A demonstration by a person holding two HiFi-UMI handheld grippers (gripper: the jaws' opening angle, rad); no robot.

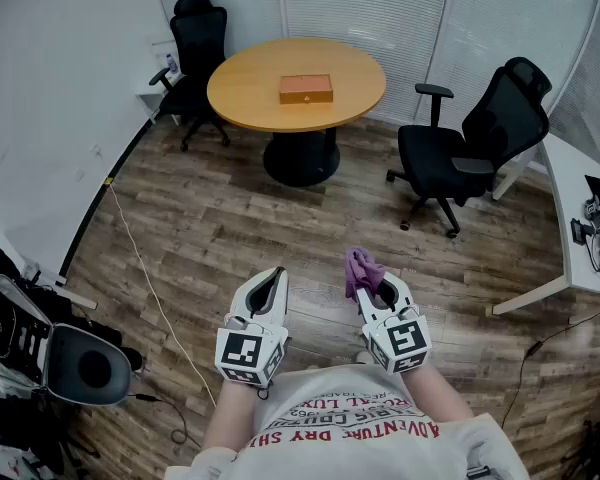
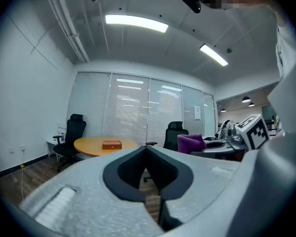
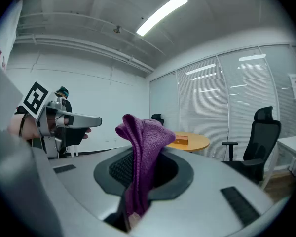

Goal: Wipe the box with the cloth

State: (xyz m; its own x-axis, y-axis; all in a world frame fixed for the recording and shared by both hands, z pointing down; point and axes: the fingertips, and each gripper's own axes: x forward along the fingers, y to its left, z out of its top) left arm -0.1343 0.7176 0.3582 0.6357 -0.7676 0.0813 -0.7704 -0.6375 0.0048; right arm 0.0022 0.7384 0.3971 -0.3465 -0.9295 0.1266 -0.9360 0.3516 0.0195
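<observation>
Nearest, at the bottom of the head view, is the person's white printed shirt (image 1: 365,430). Both tongs are held out just ahead of it, side by side and a little apart, over the wood floor (image 1: 230,218).

The left tongs (image 1: 274,274) are closed with nothing in them. Their own view shows the two jaws of the left tongs (image 2: 146,149) meeting at the tip, with the dark hollow behind them bare.

The right tongs (image 1: 374,288) are clamped on a purple cloth (image 1: 361,268). In the right gripper view the cloth (image 3: 144,132) is pinched in the seam of the right tongs (image 3: 140,179). It rises upright from between the jaws and folds over at the top. The left gripper view catches the same cloth (image 2: 191,143) off to its right, beside the other tongs' marker cube.

A thin pale cable (image 1: 145,268) runs across the floor on the left. Farther out, one black chair (image 1: 475,143) stands at the right and a second chair (image 1: 198,43) stands at the far left by the wall.

Between the chairs is the round wooden counter (image 1: 250,96) on a dark pedestal. The box (image 1: 306,89), flat and orange-brown, lies near the counter's middle, well apart from both tongs and the cloth. Each gripper view shows it small in the distance, as the box (image 2: 111,144) on the counter (image 2: 89,145) and as the box (image 3: 182,140) on the counter (image 3: 198,142).

White blinds (image 1: 365,8) close off the wall behind.
</observation>
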